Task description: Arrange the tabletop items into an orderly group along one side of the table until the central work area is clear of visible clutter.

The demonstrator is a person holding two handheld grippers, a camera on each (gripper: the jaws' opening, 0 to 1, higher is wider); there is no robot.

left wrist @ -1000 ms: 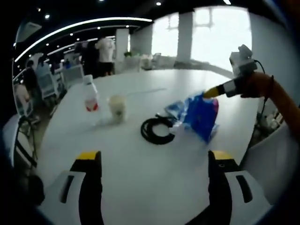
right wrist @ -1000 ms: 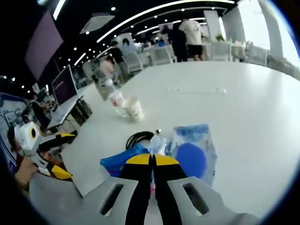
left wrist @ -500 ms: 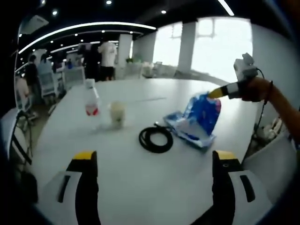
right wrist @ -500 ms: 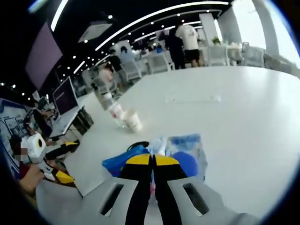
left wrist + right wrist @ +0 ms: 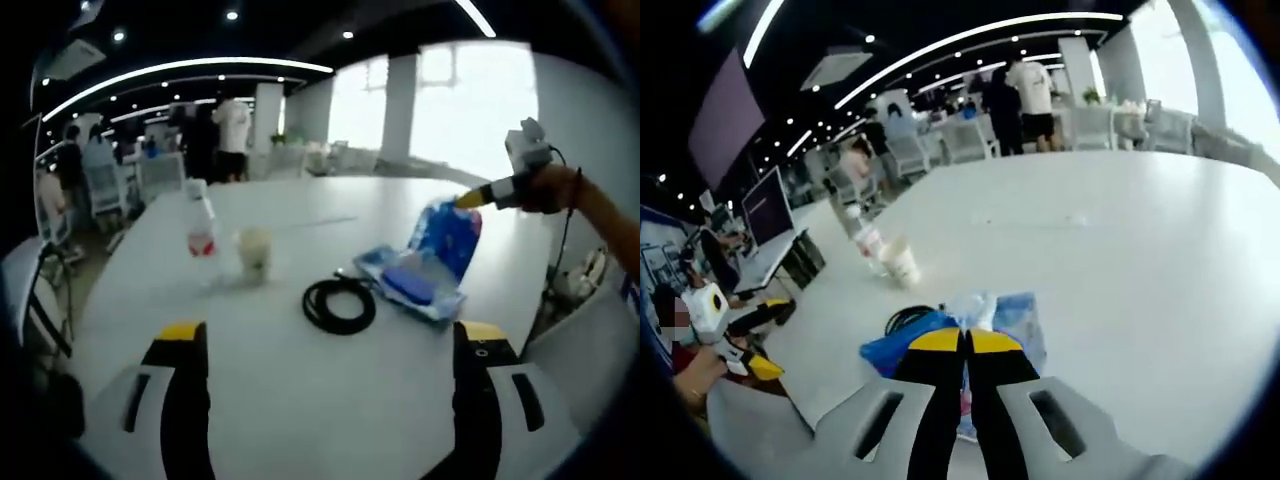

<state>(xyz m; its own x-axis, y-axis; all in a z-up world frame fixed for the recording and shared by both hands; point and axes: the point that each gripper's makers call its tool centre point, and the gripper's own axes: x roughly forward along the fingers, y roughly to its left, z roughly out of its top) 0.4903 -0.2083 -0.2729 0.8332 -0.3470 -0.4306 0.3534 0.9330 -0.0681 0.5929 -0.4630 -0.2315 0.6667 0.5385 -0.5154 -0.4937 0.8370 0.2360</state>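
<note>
Left gripper view has its left gripper [image 5: 330,345] spread wide over the white table [image 5: 300,400], the black cable coil [image 5: 339,305] at 12 o'clock. Right gripper [image 5: 963,345] pinches the blue plastic bag [image 5: 425,270], lifting its top edge at 2 o'clock; bottle [image 5: 200,230] and cup [image 5: 254,252] stand at 11 o'clock.

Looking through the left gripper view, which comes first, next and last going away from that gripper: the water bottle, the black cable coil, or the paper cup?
1. black cable coil: nearest, lying flat on the table just right of centre, ahead of the left gripper.
2. paper cup: farther back, left of centre.
3. water bottle: just left of the cup and slightly farther; it is close between these two.
</note>
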